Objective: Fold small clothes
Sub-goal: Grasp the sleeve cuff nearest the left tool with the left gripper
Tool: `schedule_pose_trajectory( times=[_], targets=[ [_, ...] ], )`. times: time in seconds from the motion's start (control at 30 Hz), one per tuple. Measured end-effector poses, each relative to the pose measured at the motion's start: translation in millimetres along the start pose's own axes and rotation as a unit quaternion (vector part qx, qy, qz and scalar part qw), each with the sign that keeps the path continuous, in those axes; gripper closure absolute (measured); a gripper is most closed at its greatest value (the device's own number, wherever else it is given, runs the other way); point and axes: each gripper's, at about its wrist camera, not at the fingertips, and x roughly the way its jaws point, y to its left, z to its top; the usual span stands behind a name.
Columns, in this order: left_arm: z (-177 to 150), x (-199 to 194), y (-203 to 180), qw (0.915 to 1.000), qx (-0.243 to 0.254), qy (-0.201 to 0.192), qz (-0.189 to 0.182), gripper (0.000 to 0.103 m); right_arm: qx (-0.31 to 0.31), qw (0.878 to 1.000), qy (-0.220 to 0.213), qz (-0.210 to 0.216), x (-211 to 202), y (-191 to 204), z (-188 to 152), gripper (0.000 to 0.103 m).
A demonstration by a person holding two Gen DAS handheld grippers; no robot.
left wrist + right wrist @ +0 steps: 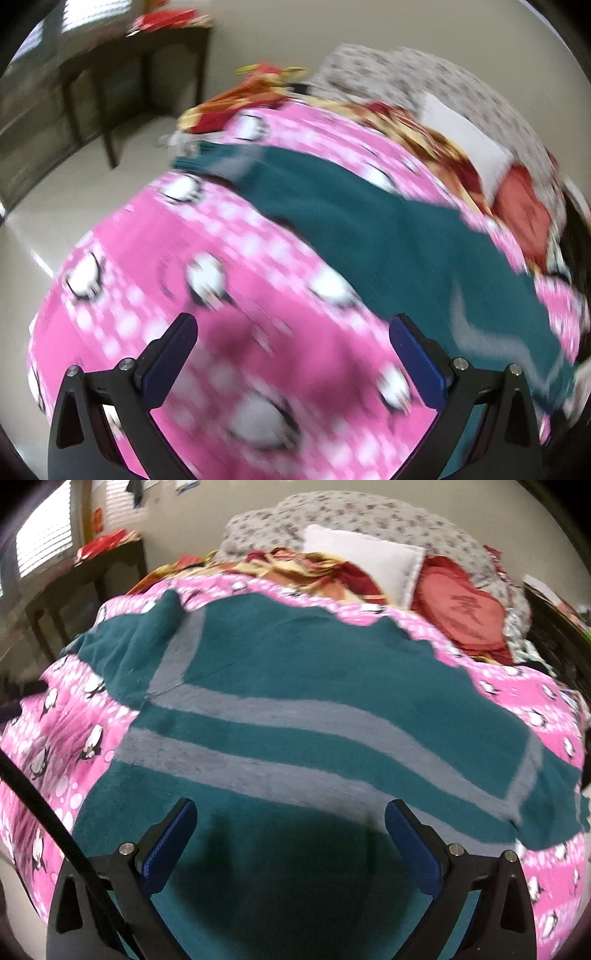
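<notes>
One teal fleece garment with grey stripes (pixel 295 709) lies spread flat on the pink penguin-print blanket (pixel 74 746) covering the bed, one sleeve bunched at its far left corner. Directly above its near hem hovers the right gripper (pixel 291 834), jaws wide apart and holding nothing. Off the garment's left edge, over bare blanket, the left gripper (pixel 293 350) hangs with jaws equally apart and empty. Beyond the garment sit a white pillow (pixel 365 561) and red cushion (pixel 461 609). A likely slip: the soft blanket could get pinched along with the fleece, dragging both and skewing the fold.
</notes>
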Motion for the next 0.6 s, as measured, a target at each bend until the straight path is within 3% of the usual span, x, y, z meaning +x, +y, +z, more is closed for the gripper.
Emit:
schedule_pose_trajectory(
  times=[0.2,0.33,0.4,0.6],
  targets=[
    [44.3,57.4,58.5,0.9926,-0.115,0.029,-0.028,0.000,0.003,1.000,-0.002,0.013,13.9,2.9,9.9,0.000],
    [62.0,95.3,79.4,0.9769,-0.192,0.051,-0.077,0.000,0.013,1.000,0.013,0.015,25.1,-4.8,11.9,0.000],
    [71.1,106.6,82.9,0.9717,-0.213,0.046,-0.091,0.000,0.012,1.000,0.022,0.017,30.4,-5.9,11.0,0.000],
    [91.3,121.8,80.9,0.9669,-0.234,0.021,-0.099,0.000,0.007,0.999,0.034,0.020,40.6,-4.1,7.4,0.000]
  ],
)
